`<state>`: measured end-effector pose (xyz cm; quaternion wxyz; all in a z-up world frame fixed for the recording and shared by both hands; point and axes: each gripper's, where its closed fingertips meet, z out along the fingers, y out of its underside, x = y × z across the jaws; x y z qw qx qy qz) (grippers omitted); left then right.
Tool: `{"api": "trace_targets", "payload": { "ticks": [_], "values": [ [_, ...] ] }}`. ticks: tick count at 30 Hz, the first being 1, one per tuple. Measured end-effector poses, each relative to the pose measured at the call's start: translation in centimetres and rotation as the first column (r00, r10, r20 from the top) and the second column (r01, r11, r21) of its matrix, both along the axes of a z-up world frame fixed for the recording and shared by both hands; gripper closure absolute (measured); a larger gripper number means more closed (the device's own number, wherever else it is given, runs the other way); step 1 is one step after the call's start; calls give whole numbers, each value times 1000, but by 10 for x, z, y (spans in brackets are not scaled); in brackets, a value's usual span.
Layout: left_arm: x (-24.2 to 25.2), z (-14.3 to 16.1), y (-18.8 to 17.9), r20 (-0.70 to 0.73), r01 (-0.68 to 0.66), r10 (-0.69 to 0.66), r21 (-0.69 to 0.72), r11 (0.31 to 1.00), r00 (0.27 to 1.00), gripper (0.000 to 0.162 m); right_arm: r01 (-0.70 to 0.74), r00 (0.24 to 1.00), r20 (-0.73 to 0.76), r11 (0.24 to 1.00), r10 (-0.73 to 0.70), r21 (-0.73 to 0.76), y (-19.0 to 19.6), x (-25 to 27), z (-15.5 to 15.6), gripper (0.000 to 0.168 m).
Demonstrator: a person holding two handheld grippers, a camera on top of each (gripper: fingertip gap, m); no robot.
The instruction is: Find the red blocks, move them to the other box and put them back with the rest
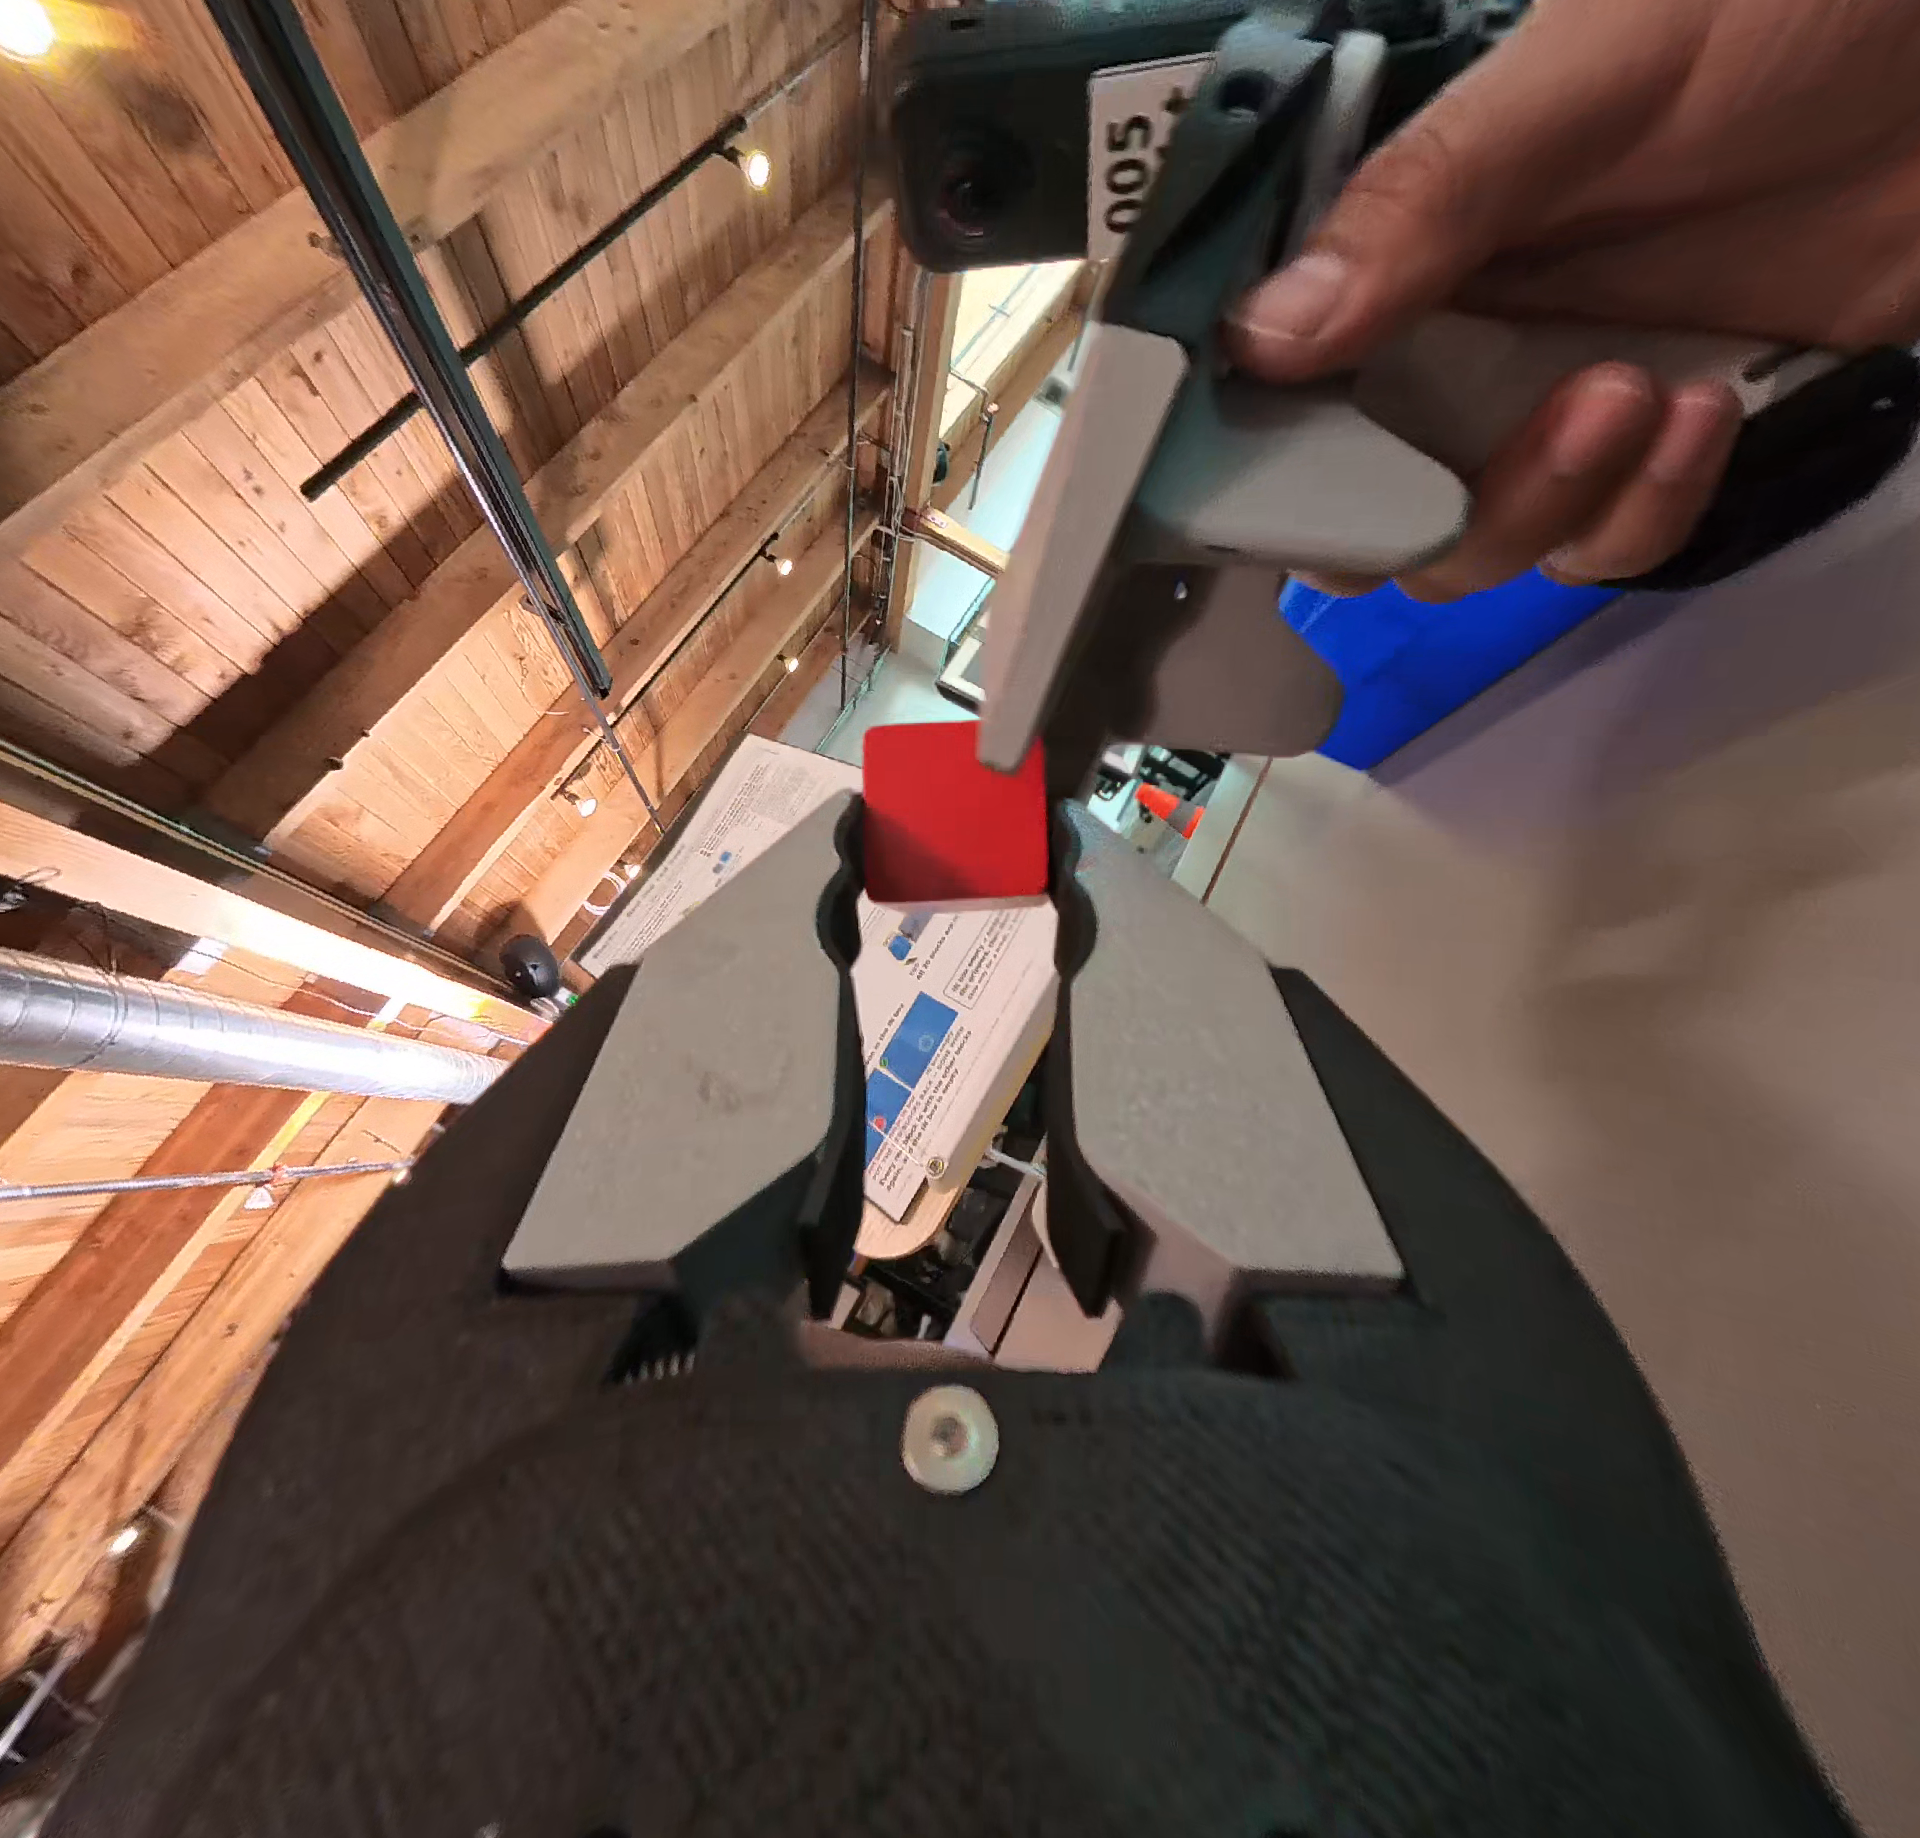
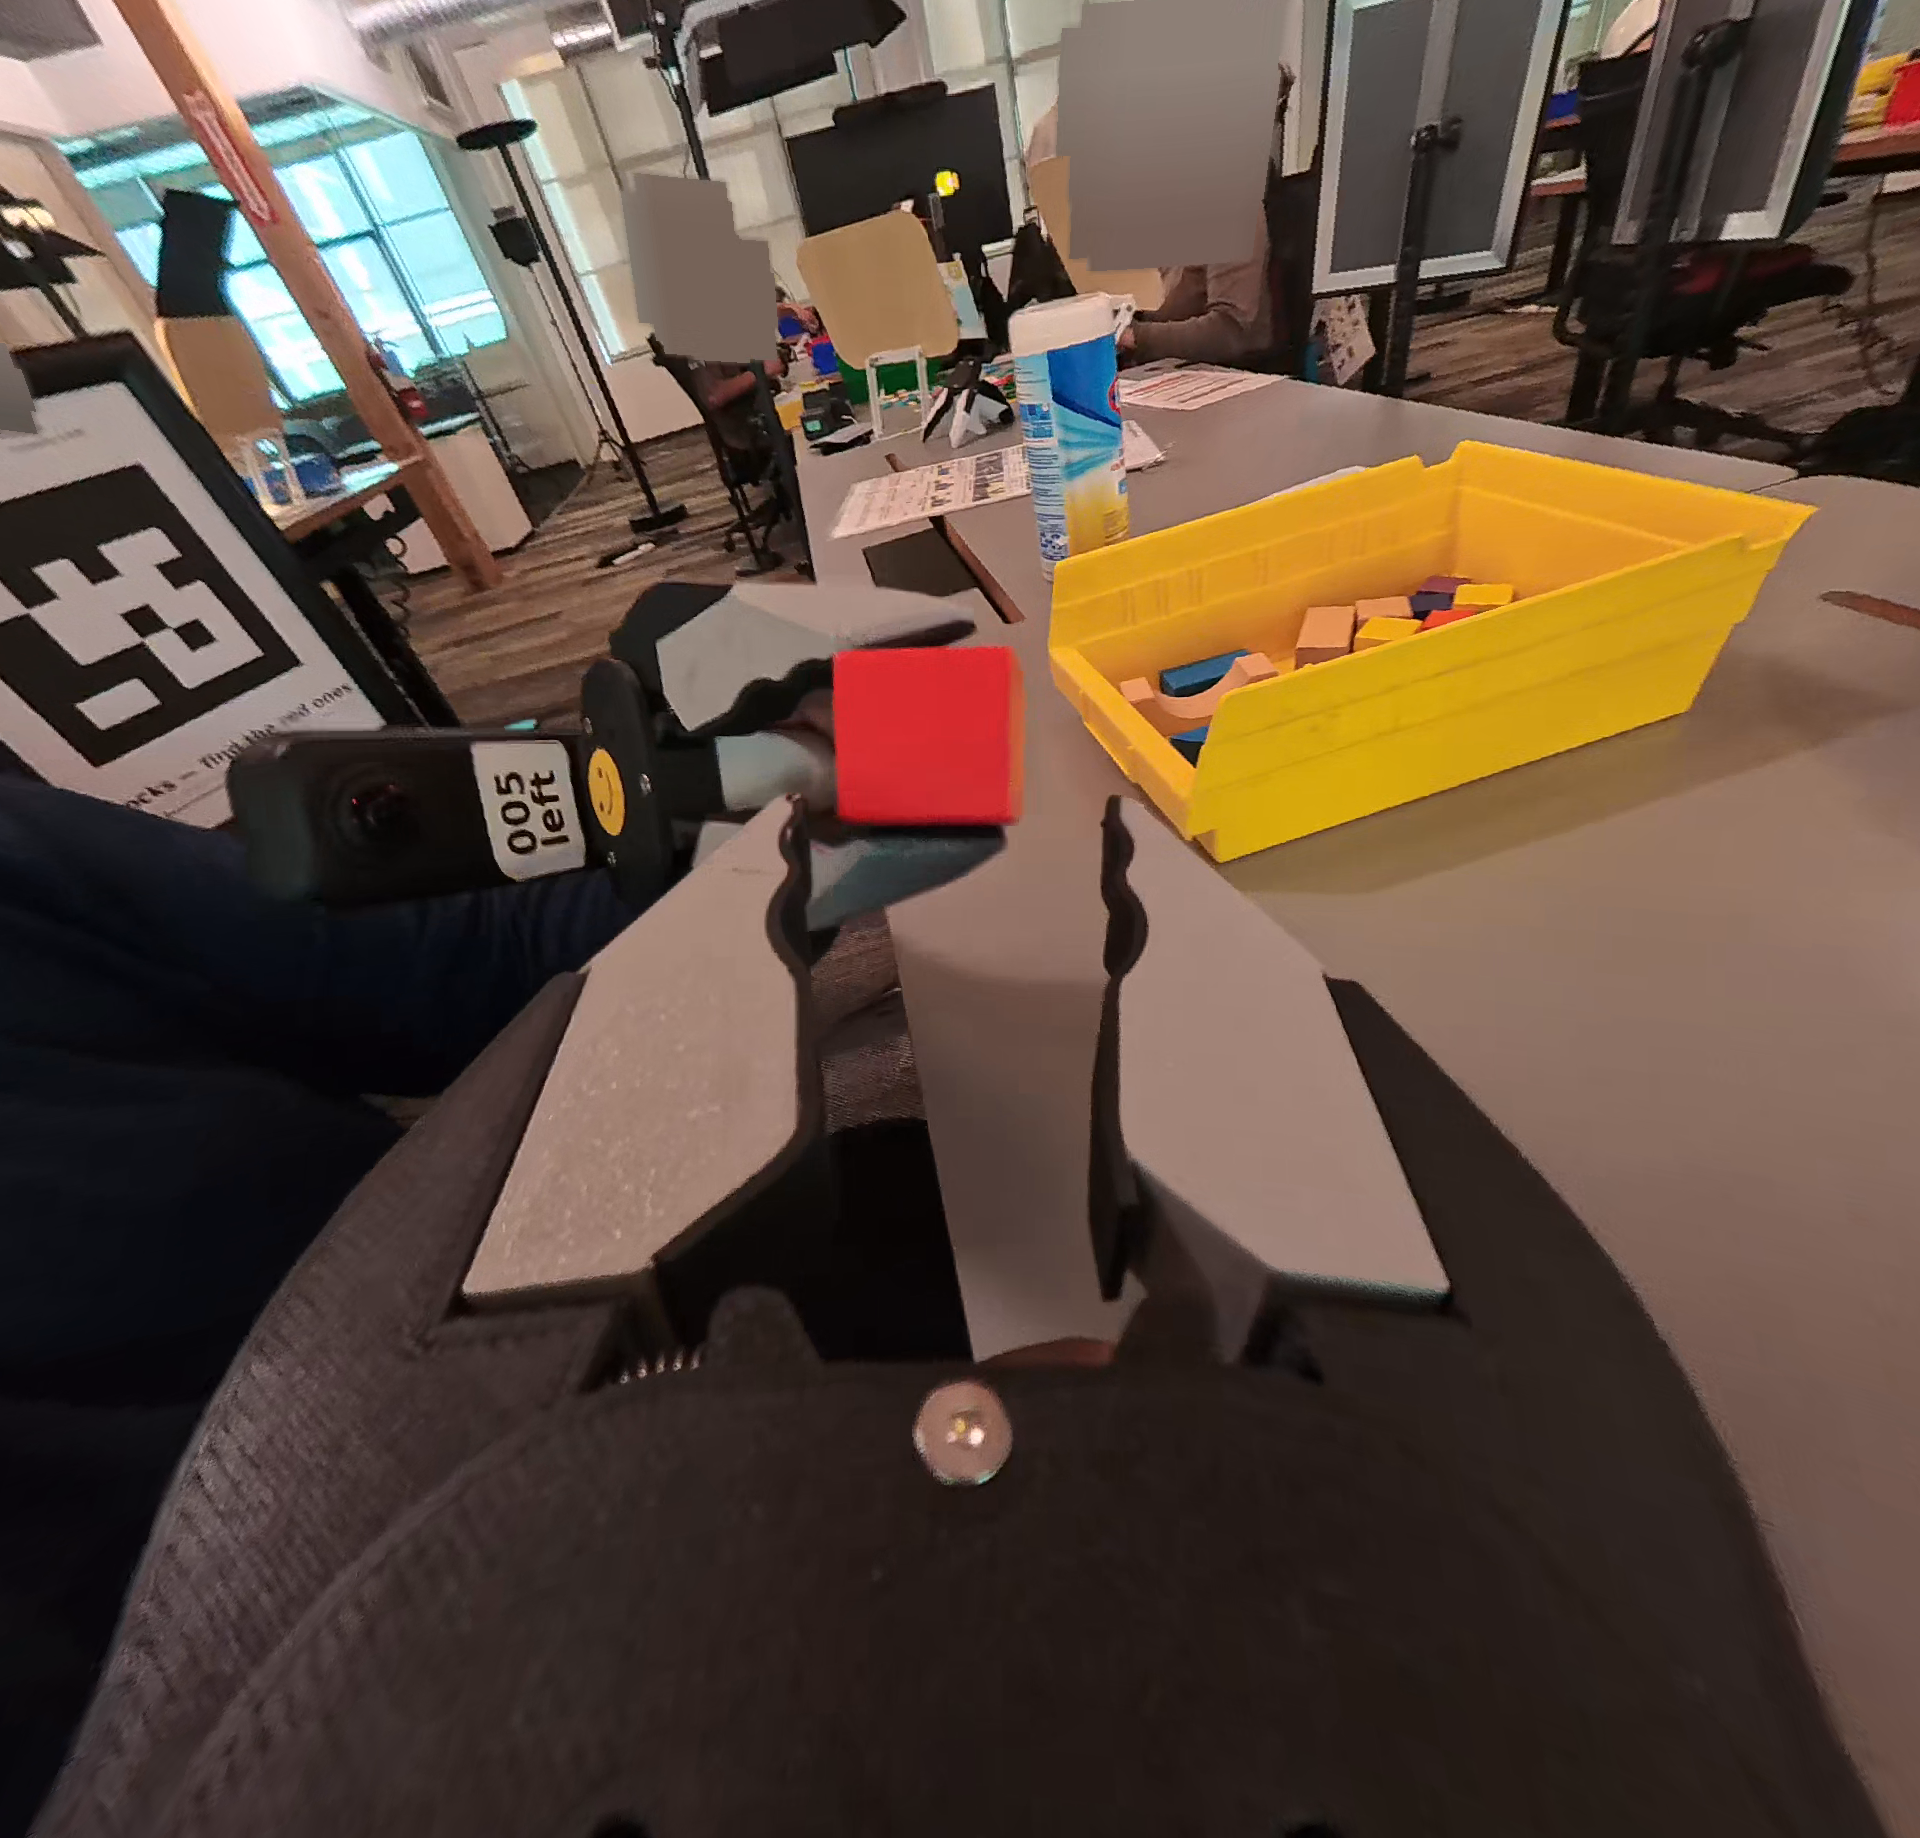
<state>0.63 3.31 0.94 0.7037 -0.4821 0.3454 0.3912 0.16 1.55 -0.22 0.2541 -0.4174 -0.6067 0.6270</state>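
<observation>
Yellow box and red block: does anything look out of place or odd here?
Nothing is spilled or damaged. The yellow box sits flat on the table with mixed blocks inside. The red block is held in the air by the left gripper, beside the box.

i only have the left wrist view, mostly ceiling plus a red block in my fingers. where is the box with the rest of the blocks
Observer: The yellow plastic bin sits on the grey table, to the right of the red wooden cube as the right wrist view shows it.
Operator: is anything in it
Observer: Yes, a loose pile of coloured wooden blocks, tan, blue, yellow and purple among them.
Operator: is the right gripper holding anything
Observer: No. The right gripper is open and empty, just below the cube that the left gripper holds.
Operator: anything near the bin to watch out for
Observer: A tall blue and white wipes canister stands just behind the bin's left end.
</observation>
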Motion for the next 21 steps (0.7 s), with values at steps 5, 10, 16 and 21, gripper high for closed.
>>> {"api": "trace_targets", "payload": {
  "ticks": [5, 10, 16, 21],
  "values": [
    [9, -20, 13, -63, -28, 24, -64, 998, 998, 130, -24, 997, 71, 1000, 23, 14, -4, -10, -21, 135],
    [-4, -35, 25, 5, -47, 49, -148, 988, 999, 132, 69, 991, 107, 992, -80, 103, 23, -15, -33, 135],
    [-53, -30, 25, 135, -146, 175, -199, 969, 975, 146, 440, 874, 68, 844, -480, 306, 151, 29, -19, 135],
    [-87, -32, 23, 287, -149, 222, -255, 956, 932, 147, 734, 500, 167, 519, -849, 438, 299, 143, -45, 135]
  ]
}}
